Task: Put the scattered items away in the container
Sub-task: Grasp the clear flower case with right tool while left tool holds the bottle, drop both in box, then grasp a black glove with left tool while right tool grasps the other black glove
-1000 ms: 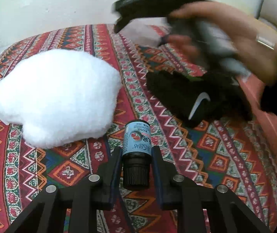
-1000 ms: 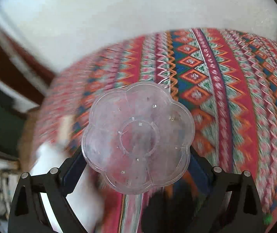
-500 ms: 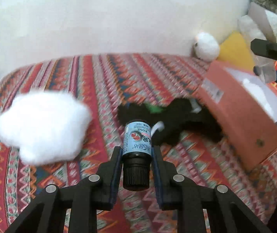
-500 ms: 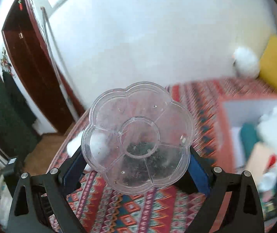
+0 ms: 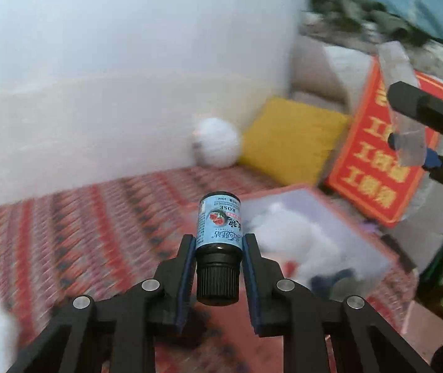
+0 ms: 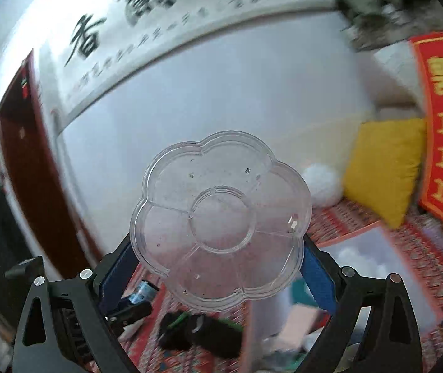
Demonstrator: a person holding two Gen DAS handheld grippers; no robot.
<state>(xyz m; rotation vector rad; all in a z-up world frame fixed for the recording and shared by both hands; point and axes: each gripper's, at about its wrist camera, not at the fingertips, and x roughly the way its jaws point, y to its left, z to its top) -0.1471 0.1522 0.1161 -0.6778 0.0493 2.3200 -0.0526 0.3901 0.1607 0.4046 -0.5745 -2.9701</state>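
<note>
Scattered items number two in the grippers. One small dark glass bottle with a black ribbed cap and a pale blue label sits clamped between the fingers of the left gripper, cap toward the camera. Its label reads "ROSE" and "10ml", with blurred characters and a red flower picture. One clear plastic flower-shaped tray, with a round middle well and petal compartments around it, is pinched at its edges between the blue-padded fingers of the right gripper; only specks lie in it.

One orange-walled open box with a pale inside is the container, resting on the red patterned woven cloth that covers the surface. Both held items are in the air near the box: the bottle is at its near left edge in the left wrist view, the tray up and to its right. Inside the box lie white fluffy stuffing and a dark item too blurred to name.

Beyond the box, one yellow cushion leans by the white wall, a white fluffy ball just left of it. Right of the cushion stands one red sign with gold characters, unreadable through blur. One black garment lies on the cloth beside the box. A wall scroll carries large black calligraphy.
</note>
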